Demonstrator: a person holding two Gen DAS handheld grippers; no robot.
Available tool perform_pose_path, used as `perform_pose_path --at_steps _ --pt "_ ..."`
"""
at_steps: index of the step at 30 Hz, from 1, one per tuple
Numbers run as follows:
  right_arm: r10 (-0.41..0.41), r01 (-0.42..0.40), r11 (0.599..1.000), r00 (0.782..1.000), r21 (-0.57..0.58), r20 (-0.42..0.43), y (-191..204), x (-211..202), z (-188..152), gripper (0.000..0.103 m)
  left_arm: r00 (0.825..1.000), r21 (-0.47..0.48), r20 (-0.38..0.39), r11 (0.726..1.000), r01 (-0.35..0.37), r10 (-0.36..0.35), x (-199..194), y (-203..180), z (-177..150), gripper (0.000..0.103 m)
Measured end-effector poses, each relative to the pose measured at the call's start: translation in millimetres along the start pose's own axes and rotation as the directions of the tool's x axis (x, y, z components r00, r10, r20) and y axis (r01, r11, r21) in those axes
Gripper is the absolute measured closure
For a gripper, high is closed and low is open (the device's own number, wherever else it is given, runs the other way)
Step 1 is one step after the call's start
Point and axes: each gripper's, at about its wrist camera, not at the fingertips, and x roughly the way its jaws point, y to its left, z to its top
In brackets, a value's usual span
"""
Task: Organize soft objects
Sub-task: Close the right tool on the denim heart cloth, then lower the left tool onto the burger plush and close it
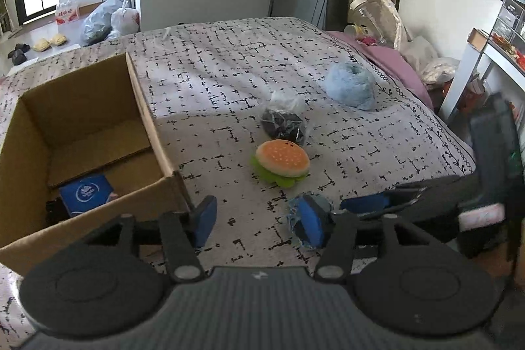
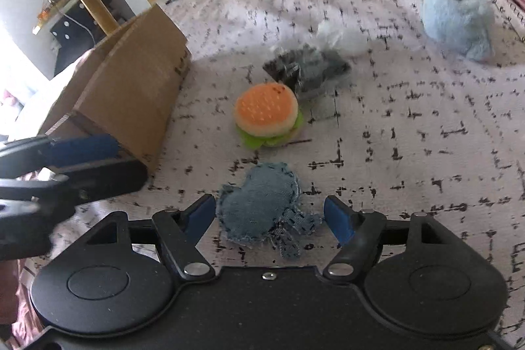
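A: Where's the denim plush point(image 2: 259, 205)?

B: Flat on the bedspread point(image 2: 410, 127), btwn the right gripper point(image 2: 267, 215) pads, near the cardboard box point(image 2: 131, 87). Jaws spread, pads not touching it yet.

A: Handling?

B: Prob light, floppy, frayed edges. I'd pinch across the padded middle, not the thin tail.

A: Left gripper point(image 1: 259, 220)?

B: Spread too, w/ nothing btwn the pads; the plush lies just beyond one pad.

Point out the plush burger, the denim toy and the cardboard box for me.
plush burger point(image 2: 266, 107): right wrist view, on its orange bun top.
denim toy point(image 2: 259, 205): right wrist view, middle of its blue body.
cardboard box point(image 1: 144, 107): left wrist view, on its right wall.
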Motion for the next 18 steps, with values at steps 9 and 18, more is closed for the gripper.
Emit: perform_pose_path --at_steps 9,18 --pt "-0.02 0.02 0.999 1.0 -0.035 0.023 -4 -1 2 0.07 0.999 -0.006 -0.026 1.0 -0.022 0.022 19 -2 5 0.046" --pt "-0.053 0.052 0.998 0.998 0.044 0.041 -34 -14 4 0.071 0.999 0.01 -0.042 1.0 0.025 -0.025 40 -21 11 0.044"
